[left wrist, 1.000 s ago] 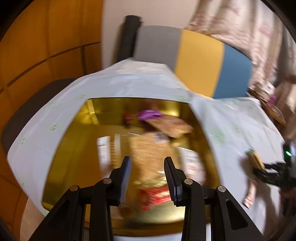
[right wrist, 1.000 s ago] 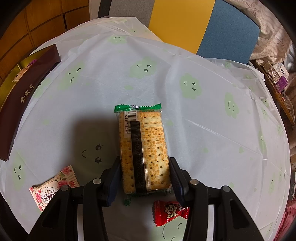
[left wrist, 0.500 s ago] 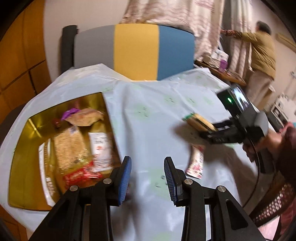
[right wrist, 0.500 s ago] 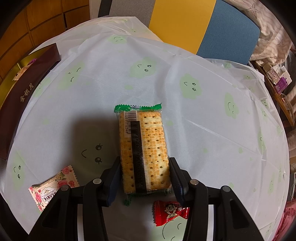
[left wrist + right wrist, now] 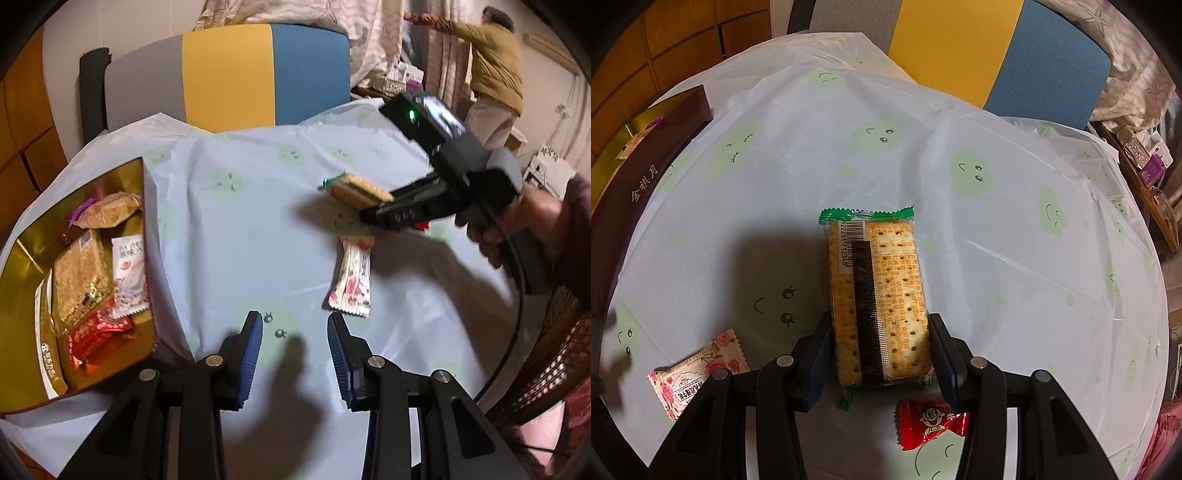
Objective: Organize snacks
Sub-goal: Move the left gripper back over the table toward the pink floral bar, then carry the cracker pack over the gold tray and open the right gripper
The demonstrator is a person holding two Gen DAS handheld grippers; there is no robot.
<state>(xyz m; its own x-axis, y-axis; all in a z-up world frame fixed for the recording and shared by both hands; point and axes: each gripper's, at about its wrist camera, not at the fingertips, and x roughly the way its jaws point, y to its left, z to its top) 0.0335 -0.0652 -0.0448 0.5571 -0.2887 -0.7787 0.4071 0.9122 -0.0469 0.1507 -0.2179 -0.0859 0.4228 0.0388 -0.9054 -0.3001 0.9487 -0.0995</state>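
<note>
Two grippers are busy: the right gripper (image 5: 881, 349), at lower centre, clamps the cracker pack (image 5: 877, 295) only by its near end, so it might slip, while the left gripper (image 5: 295, 347) is slightly open and empty.

Snack box (image 5: 142, 206) left of cracker pack (image 5: 356, 190) on tablecloth (image 5: 236, 236)

A thin, matt, pale-blue plastic tablecloth (image 5: 997, 236) printed with green clouds lies creased over the table. On it, the clear glossy film of the green-ended cracker packet (image 5: 879, 295) shines, as does the red foil-like candy wrapper (image 5: 931, 421) just beside it. The open box (image 5: 26, 266) left of the cloth has a mirror-gold lining.
</note>
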